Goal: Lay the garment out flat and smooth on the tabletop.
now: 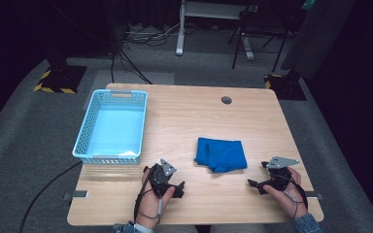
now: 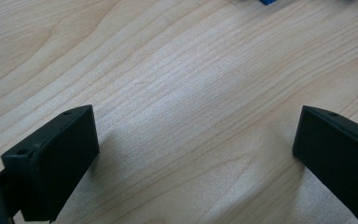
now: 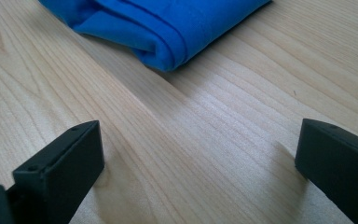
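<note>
Nothing is done yet, as I judge it: the folded blue cloth [image 1: 221,154] lies untouched on the worktop [image 1: 184,121], and the light blue basket [image 1: 110,127] at the far left holds nothing. My left tongs [image 1: 175,187] and right tongs [image 1: 255,183] rest released with nothing between the jaws, the cloth lying between them, nearer the right and just ahead of it.

Right gripper [image 3: 198,154] stood with its two black jaws wide apart and nothing between them, low over the light wooden table [image 3: 242,102], while a folded blue cloth [image 3: 168,25] lay ahead of them, its rounded fold nearest and apart from both jaws.
</note>
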{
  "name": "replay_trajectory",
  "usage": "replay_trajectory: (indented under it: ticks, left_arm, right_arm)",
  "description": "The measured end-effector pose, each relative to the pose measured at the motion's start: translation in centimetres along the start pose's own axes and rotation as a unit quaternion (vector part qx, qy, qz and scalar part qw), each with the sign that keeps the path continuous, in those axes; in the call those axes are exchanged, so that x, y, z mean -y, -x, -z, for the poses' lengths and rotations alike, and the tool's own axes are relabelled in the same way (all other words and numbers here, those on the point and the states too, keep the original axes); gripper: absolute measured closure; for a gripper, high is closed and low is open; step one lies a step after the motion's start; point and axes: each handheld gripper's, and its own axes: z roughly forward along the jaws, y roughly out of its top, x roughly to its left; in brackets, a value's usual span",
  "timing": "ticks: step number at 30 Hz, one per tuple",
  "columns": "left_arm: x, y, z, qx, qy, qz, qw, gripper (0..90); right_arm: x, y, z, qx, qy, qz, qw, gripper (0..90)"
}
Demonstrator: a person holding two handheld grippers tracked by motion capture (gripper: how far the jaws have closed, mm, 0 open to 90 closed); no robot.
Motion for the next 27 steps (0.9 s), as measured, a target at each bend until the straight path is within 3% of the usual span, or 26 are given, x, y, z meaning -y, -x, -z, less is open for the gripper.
replay_trajectory:
  ticks: [27]
  left_arm:
    - [-0.13, -0.02, -0.11, 0.008, 0.000, -0.010, 0.9999, 0.1]
  right_arm:
    - [0.02, -0.06, 0.03, -0.001, 0.000, 0.001, 1.0000, 1.2]
